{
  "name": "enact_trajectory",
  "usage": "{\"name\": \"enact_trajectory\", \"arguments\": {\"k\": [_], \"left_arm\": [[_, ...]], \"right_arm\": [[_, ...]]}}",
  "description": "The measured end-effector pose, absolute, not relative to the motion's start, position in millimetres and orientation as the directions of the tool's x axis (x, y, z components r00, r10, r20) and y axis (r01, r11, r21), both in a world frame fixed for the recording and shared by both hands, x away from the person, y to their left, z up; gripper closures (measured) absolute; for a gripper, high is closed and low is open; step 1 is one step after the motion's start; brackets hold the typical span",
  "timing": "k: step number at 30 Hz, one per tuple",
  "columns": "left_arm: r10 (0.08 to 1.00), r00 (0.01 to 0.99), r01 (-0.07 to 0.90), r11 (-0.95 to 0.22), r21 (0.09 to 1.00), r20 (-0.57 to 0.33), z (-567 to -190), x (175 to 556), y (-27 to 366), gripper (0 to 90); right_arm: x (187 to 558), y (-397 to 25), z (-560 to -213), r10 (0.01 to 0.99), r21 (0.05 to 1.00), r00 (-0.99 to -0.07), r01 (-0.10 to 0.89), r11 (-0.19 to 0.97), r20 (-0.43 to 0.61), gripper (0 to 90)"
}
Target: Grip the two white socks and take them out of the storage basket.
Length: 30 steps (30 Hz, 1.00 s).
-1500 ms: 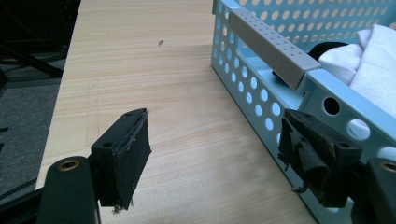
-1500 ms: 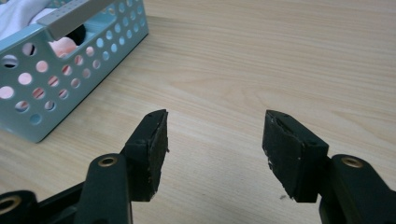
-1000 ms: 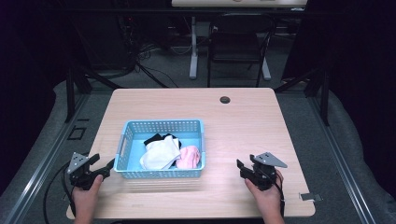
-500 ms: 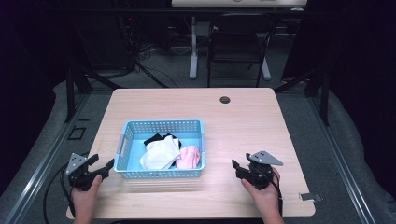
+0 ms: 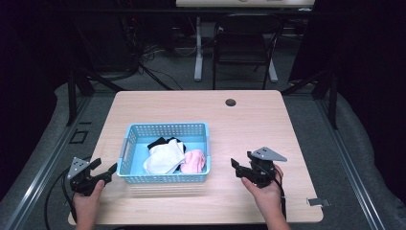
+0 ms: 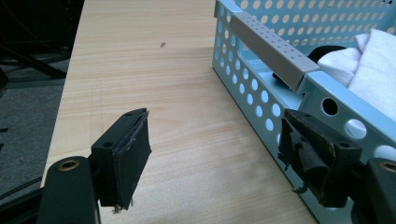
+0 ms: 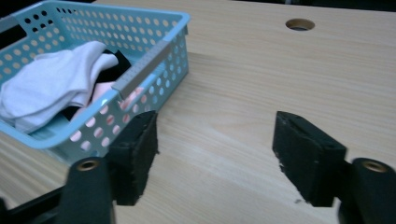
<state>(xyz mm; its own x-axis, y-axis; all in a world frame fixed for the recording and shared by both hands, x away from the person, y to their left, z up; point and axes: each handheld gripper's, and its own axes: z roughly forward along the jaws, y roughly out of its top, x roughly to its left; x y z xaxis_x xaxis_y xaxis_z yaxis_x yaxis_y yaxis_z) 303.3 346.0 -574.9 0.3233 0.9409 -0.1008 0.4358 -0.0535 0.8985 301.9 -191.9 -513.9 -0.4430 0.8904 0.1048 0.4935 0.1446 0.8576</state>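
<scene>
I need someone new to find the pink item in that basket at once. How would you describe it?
On the wooden table sits a light blue perforated basket, between the two grippers. Inside, look to the near right corner: the pink cloth lies beside a white cloth and black fabric, and it is the only pink piece.

The high view looks down on the table (image 5: 249, 124); both gripper views sit low and close, sharing the basket (image 5: 165, 130).
</scene>
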Motion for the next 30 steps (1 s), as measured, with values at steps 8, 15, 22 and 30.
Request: {"name": "enact_trajectory", "arguments": {"k": [8, 15, 22, 30], "left_arm": [[0.941, 0.324, 0.434, -0.053, 0.9, -0.101, -575, 303, 346, 24.6], [0.941, 0.325, 0.434, -0.054, 0.899, -0.1, -575, 303, 346, 24.6], [0.94, 0.324, 0.433, -0.052, 0.9, -0.101, -575, 303, 346, 24.6], [0.94, 0.324, 0.434, -0.051, 0.9, -0.103, -575, 304, 346, 24.6]], "right_arm": [[310, -173, -501, 0.884, 0.854, -0.463, 0.483, 0.195, 0.06, 33.2], [318, -158, -489, 0.87, 0.844, -0.488, 0.493, 0.212, 0.066, 33.7], [329, -142, -480, 0.849, 0.825, -0.523, 0.512, 0.239, 0.078, 40.8], [339, -121, -475, 0.829, 0.825, -0.555, 0.498, 0.269, 0.065, 46.8]]}}
